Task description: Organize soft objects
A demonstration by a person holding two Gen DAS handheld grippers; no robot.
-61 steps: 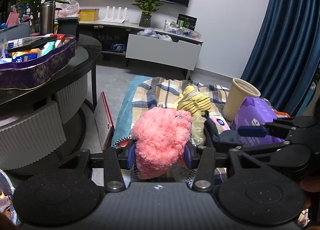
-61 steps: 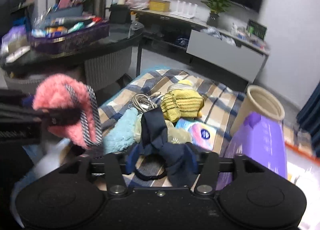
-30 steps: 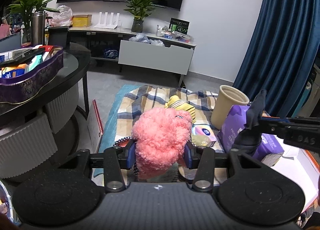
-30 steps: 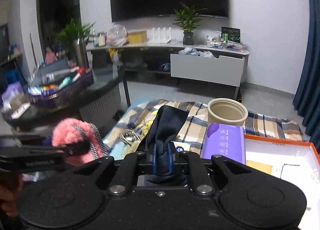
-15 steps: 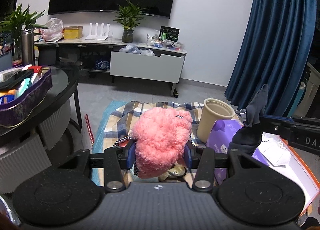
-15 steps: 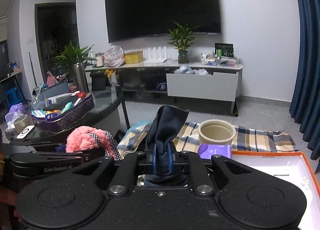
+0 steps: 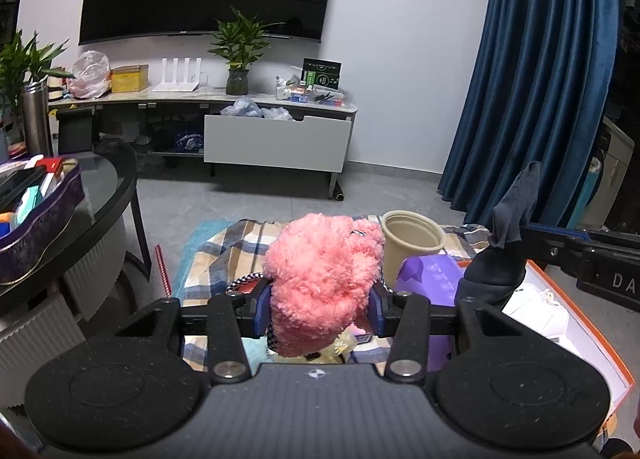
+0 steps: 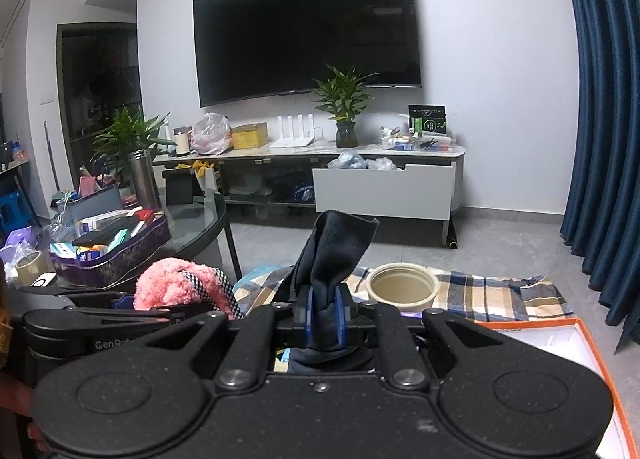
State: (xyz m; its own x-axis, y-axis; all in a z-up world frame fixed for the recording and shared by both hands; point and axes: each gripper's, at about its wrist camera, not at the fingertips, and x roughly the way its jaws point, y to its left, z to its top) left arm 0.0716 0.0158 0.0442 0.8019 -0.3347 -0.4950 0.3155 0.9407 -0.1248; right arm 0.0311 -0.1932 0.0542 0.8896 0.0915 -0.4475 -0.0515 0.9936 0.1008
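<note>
A: Eyes on the pink fluffy slipper [image 7: 324,279]: it sits squeezed between the two blue pads of the left gripper [image 7: 320,309], jaws clamped on its sides, fuzz bulging above and below them.

B: And from the right wrist view you see that same slipper off to the left, a black-and-white checked trim running over it.

A: Over to the right gripper [image 8: 323,318]. Jaws nearly together, pinching a dark navy sock [image 8: 334,255]. The cuff stands up above the pads, the rest hangs below them.

B: In the left view the sock is up and to the right of the slipper, clear of it.

A: Just past the left gripper's fingers, beyond the slipper, stands a beige cup [image 7: 412,243], mouth open, upright. Right of it and closer in, a purple pack [image 7: 430,279].

B: Both stand on a plaid cloth [image 8: 492,295] spread below the grippers. To the right of the right gripper, an orange-edged box [image 8: 592,343], white inside.

A: Under the left gripper a few small items lie on the cloth, mostly hidden; I can't make them out.

B: Far left of both grippers, a round glass table [image 7: 108,187] carrying a purple tin tray [image 7: 44,219] full of bits. Straight ahead, well away, a TV stand [image 8: 384,187] with a potted plant [image 8: 344,103] under a dark wall screen [image 8: 308,35]. Blue curtains [image 7: 540,79] hang at the right.
</note>
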